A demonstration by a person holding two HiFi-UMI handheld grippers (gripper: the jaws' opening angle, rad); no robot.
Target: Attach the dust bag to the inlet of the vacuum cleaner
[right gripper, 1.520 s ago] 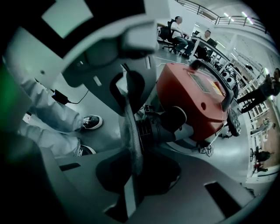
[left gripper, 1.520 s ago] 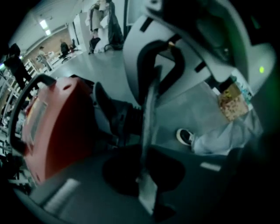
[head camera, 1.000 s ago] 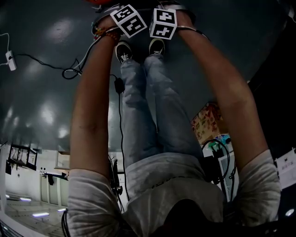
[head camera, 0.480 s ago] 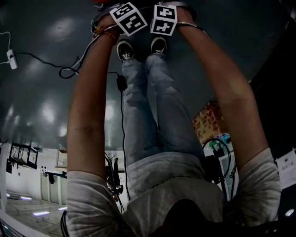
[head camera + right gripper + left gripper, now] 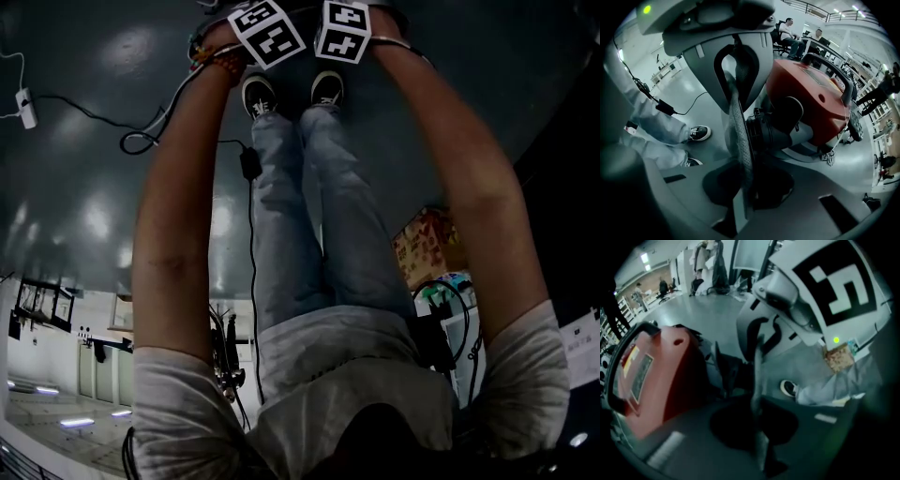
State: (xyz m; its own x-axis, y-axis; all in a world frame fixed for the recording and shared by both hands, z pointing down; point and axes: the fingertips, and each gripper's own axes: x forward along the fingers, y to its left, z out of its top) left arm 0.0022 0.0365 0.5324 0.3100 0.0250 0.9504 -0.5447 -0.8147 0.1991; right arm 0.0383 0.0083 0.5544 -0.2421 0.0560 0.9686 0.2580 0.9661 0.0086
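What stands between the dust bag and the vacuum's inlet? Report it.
Nothing visible does. In the right gripper view, the dust bag, pinched edge-on in the right hand-held gripper, sits right beside the black inlet of the red vacuum cleaner, with no object between them.

You stand on a glossy dark grey floor (image 5: 84,187) with pale patches of reflected ceiling light on it. A black cable (image 5: 89,117) trails across it to a white adapter (image 5: 25,108) at your left. On your right sits a patterned cardboard box (image 5: 427,246). Farther out the hall is bright and white-walled, with ceiling light strips (image 5: 840,10) near a high railing (image 5: 808,8). Seated people (image 5: 790,29) are on office chairs in the distance, and racks (image 5: 608,322) line one side.
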